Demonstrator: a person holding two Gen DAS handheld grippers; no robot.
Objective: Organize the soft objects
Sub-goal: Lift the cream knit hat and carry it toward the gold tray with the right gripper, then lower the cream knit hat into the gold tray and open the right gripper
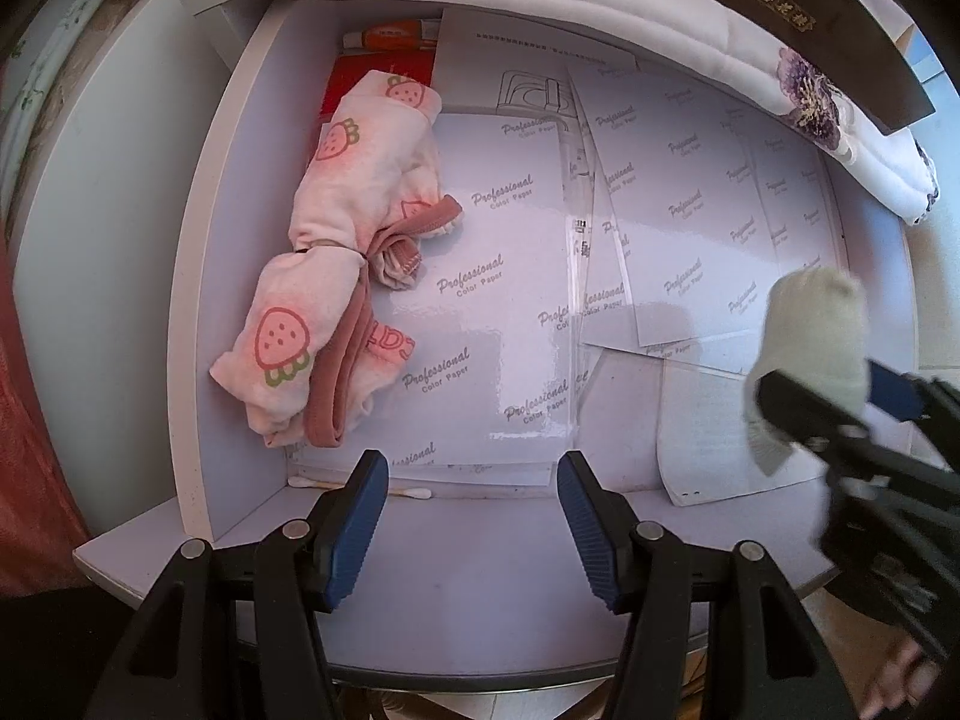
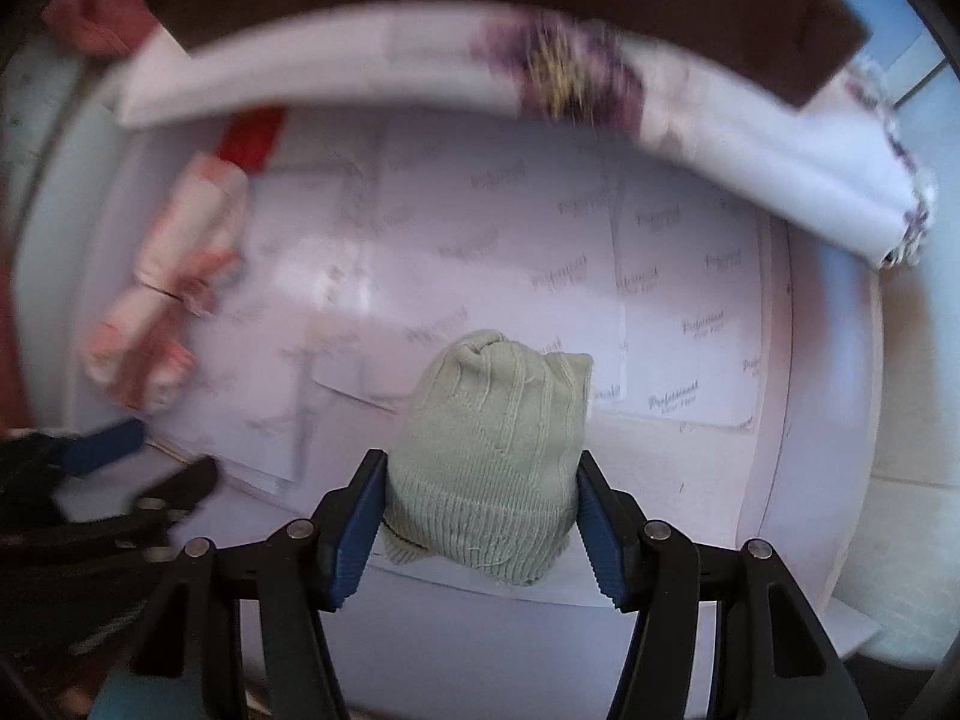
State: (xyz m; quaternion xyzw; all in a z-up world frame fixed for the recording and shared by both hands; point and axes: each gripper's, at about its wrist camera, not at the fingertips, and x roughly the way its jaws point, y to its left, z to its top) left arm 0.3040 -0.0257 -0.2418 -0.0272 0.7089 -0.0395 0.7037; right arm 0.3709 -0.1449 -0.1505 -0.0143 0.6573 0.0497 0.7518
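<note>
Drawer [image 1: 240, 252] interior, seen from above, floor lined with overlapping glossy sheets [image 1: 510, 276] printed "Professional Color Paper". Right claw [image 2: 480, 525] is clamped on a rolled pale green knit sock [image 2: 489, 450]: both blue pads press its ribbed sides, roll bulging forward out of the grip toward 12 o'clock. In the left wrist view the same sock [image 1: 810, 336] and right claw [image 1: 840, 414] sit at about 4 o'clock, above the paper at the drawer's right side; whether the sock clears the sheets or brushes them I can't tell. Left claw [image 1: 474, 531] stands apart with nothing between the pads, hovering over the drawer's front edge at 6 o'clock. Pink strawberry-print garment [image 1: 336, 240], rolled and bunched with a dusty-rose waistband, lies on the paper at 9 to 10 o'clock against the left wall, well apart from the sock. Red packet [image 1: 372, 78] and an orange-and-white tube [image 1: 390, 36] sit in the back left corner at 11 o'clock, the garment overlapping the packet. Cotton swab [image 1: 360, 487] lies along the front edge just ahead of the left claw's left pad. Folded white cloth with purple flower embroidery [image 1: 804, 90] drapes over the back rim from 12 to 2 o'clock, a dark brown box [image 1: 840, 18] with gold lettering on top of it. Right wrist view is motion-blurred, so the far items there are probably the same ones but detail is poor.
</note>
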